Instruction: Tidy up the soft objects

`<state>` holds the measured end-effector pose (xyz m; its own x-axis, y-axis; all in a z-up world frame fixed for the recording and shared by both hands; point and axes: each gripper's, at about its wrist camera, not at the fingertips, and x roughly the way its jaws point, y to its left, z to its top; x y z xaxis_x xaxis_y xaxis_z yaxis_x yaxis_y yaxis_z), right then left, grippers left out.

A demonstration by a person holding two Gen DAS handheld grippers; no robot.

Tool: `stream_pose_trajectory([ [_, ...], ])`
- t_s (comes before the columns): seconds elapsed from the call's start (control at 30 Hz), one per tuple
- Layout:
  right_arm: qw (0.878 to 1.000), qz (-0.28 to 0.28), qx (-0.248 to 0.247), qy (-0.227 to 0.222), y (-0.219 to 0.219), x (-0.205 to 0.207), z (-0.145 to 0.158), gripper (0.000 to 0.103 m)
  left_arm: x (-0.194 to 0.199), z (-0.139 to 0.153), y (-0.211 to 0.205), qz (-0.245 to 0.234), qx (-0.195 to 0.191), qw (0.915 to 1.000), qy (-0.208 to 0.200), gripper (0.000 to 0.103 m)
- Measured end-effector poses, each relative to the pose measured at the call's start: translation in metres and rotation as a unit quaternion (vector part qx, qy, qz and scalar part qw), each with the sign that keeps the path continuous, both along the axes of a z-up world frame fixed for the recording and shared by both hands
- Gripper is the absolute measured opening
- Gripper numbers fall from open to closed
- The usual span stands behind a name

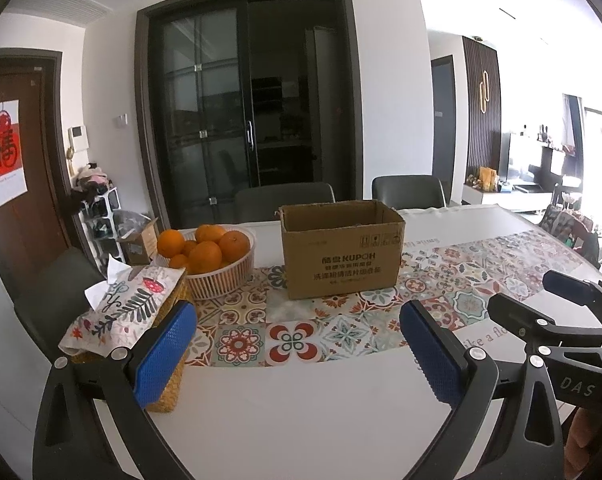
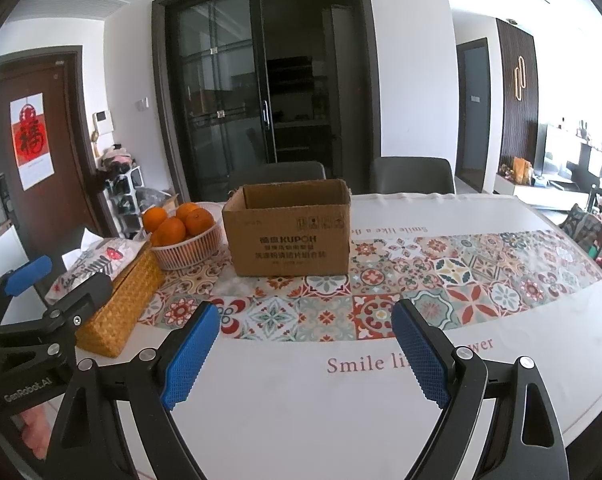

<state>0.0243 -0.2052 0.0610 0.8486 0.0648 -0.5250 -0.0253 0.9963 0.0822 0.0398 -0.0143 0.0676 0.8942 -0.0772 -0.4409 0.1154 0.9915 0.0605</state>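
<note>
An open-topped cardboard box (image 1: 341, 256) (image 2: 291, 236) stands on the patterned runner in the middle of the table; its inside is hidden. My left gripper (image 1: 299, 344) hovers open over the near table edge, nothing between its blue pads (image 1: 169, 348). Beside it my right gripper (image 2: 305, 352) is also open and empty, short of the box. Each gripper shows at the edge of the other's view: the right gripper (image 1: 541, 300) and the left gripper (image 2: 59, 286). A fabric-covered tissue box in a woven holder (image 1: 117, 308) (image 2: 117, 300) sits just left of the left gripper.
A white basket (image 1: 221, 284) (image 2: 189, 252) of oranges stands left of the box. Two dark chairs (image 1: 409, 192) (image 2: 411, 174) are tucked in at the table's far side. The white table (image 1: 301, 408) (image 2: 321, 412) carries a tiled-pattern runner across its width.
</note>
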Motion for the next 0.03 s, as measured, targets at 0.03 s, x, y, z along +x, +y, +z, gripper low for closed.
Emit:
stream_pose_trajectory([
  [0.03, 1.0, -0.001, -0.001, 0.001, -0.0002, -0.0001, -0.0004, 0.089, 0.0001, -0.0005, -0.0002, 0.001, 0.0, 1.0, 0.0, 0.103],
])
